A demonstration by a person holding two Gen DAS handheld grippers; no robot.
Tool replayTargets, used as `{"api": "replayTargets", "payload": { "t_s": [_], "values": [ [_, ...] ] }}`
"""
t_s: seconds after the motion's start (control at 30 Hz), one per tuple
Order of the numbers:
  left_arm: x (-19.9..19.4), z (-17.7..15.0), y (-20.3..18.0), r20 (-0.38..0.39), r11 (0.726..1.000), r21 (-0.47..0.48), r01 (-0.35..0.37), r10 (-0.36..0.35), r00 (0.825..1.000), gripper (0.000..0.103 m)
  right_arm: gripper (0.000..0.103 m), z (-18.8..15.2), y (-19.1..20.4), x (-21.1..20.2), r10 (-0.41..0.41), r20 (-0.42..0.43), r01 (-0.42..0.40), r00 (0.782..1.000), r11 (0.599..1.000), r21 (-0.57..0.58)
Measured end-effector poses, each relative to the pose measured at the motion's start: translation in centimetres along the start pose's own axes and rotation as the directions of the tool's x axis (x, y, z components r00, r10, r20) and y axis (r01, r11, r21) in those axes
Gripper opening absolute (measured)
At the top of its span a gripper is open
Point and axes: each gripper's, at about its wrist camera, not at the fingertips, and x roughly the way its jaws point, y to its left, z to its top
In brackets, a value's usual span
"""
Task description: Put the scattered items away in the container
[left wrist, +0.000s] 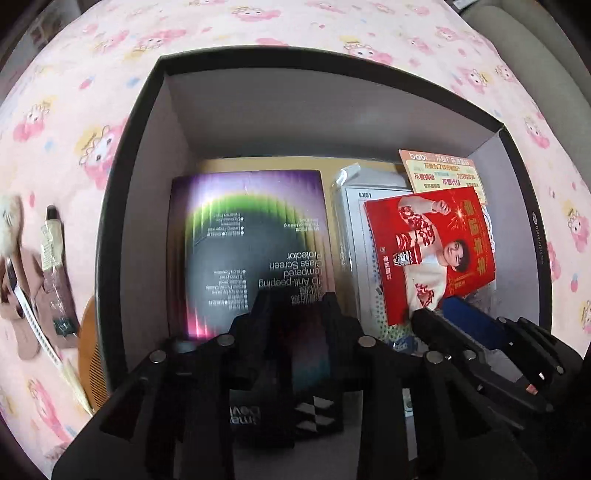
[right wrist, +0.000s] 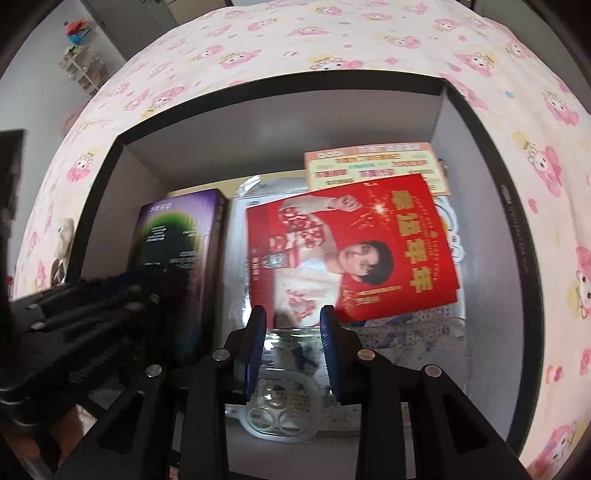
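Observation:
A black container with grey inner walls (left wrist: pixel 155 184) (right wrist: pixel 480 221) stands on a pink cartoon bedspread. Inside lie a purple-and-black screen protector box (left wrist: pixel 251 236) (right wrist: pixel 173 236), a white packaged item (left wrist: pixel 354 229), a red printed card (left wrist: pixel 436 251) (right wrist: pixel 354 251), an orange leaflet (left wrist: pixel 443 173) (right wrist: pixel 376 162) and a clear plastic pack (right wrist: pixel 280 406). My left gripper (left wrist: pixel 297 306) hangs over the near end of the screen protector box, jaws apart, not pinching it. My right gripper (right wrist: pixel 293 321) hovers over the red card's near edge, blue pads apart, holding nothing.
Left of the container, loose on the bedspread (left wrist: pixel 258 26), lie a brown sock (left wrist: pixel 26 295), a small tube (left wrist: pixel 51 236), a round wooden comb (left wrist: pixel 90 354) and a fluffy toy (left wrist: pixel 9 221). The two grippers sit close together inside the container.

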Motion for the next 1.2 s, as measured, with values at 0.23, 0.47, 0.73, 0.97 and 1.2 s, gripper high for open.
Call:
{"api": "replayTargets", "payload": {
  "t_s": [0.23, 0.47, 0.73, 0.97, 1.2],
  "values": [
    [0.0, -0.6, -0.3, -0.03, 1.0, 0.014, -0.019, 0.019, 0.999, 0.028, 0.028, -0.6, 2.6, 1.0, 0.008, -0.02, -0.009, 1.0, 0.998, -0.059],
    [-1.4, -0.1, -0.4, 0.046, 0.999, -0.006, 0.053, -0.053, 0.998, 0.028, 0.029, -1.7, 2.3, -0.1, 0.07, -0.051, -0.071, 0.996, 0.997, -0.014],
    [-1.7, -1.3, -1.2, 0.068, 0.992, 0.115, 0.048, -0.056, 0.996, 0.03, 0.029, -1.4, -0.2, -0.5, 0.009, -0.012, -0.009, 1.0, 0.999, 0.037],
    [-1.4, -3.4, 0.2, 0.069, 0.994, 0.104, -0.041, 0.034, 0.997, 0.029, 0.045, -1.1, -2.2, 0.3, 0.021, -0.047, -0.021, 0.999, 1.0, 0.007],
    [-3.5, -3.6, -0.3, 0.155, 0.993, 0.109, 0.031, -0.048, 0.987, 0.042, 0.046, -1.6, -3.3, -1.1, 0.037, -0.025, -0.035, 0.999, 0.997, 0.068]
  ]
}}
